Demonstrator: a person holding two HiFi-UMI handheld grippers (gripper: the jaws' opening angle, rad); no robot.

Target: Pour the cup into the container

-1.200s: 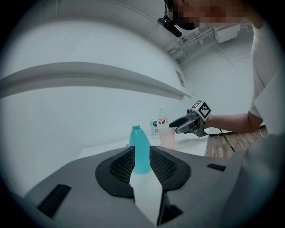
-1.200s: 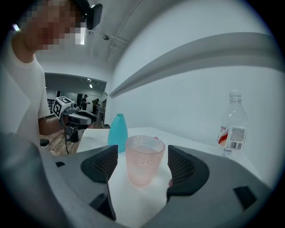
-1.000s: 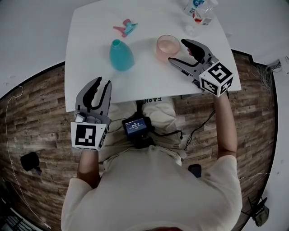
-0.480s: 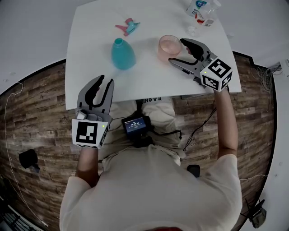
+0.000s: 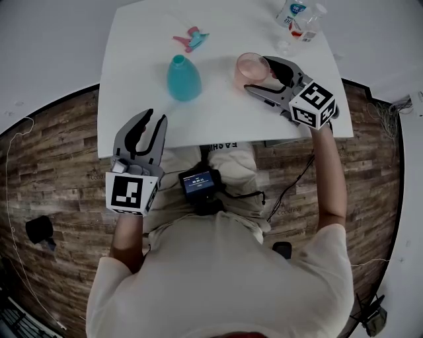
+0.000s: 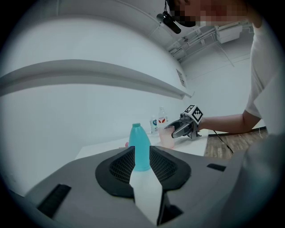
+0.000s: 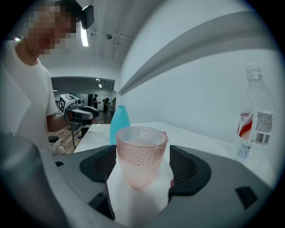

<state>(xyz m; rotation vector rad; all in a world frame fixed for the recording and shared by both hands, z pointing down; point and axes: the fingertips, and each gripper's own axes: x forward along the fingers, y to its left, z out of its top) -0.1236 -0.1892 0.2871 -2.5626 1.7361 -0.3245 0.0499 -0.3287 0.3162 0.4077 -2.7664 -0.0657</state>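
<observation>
Cup: pink, dimpled, see-thru, upright on the white table, near the table's right edge in head view. Can't tell if there's liquid in it. It stands btwn the jaws of the right gripper, which comes at the cup from its right & near side, nose a bit down. Jaws are spread wide & have just been opening. One pad sits either side of the cup's wall, w/ a sliver of gap on both sides in the right gripper view, so no squeeze on it. The person's forearm runs back from that gripper, off the table.

Teal bottle = the container: upright, neck open, left of the cup & well apart from it. A pink-&-teal sprayer head lies on its side further left of the cup & beyond it, apart from the bottle. Two clear water bottles w/ labels stand beyond the cup, slightly to its right, at the table's far corner.

Left gripper: far left of the cup & much nearer the person, just off the table's near edge. Jaws spread, nothing btwn them. Its own view looks thru the gap at the teal bottle far off, w/ the cup further right.

Small black device w/ lit screen sits at the person's waist, nearer than the cup. Wood-plank floor lies below.
</observation>
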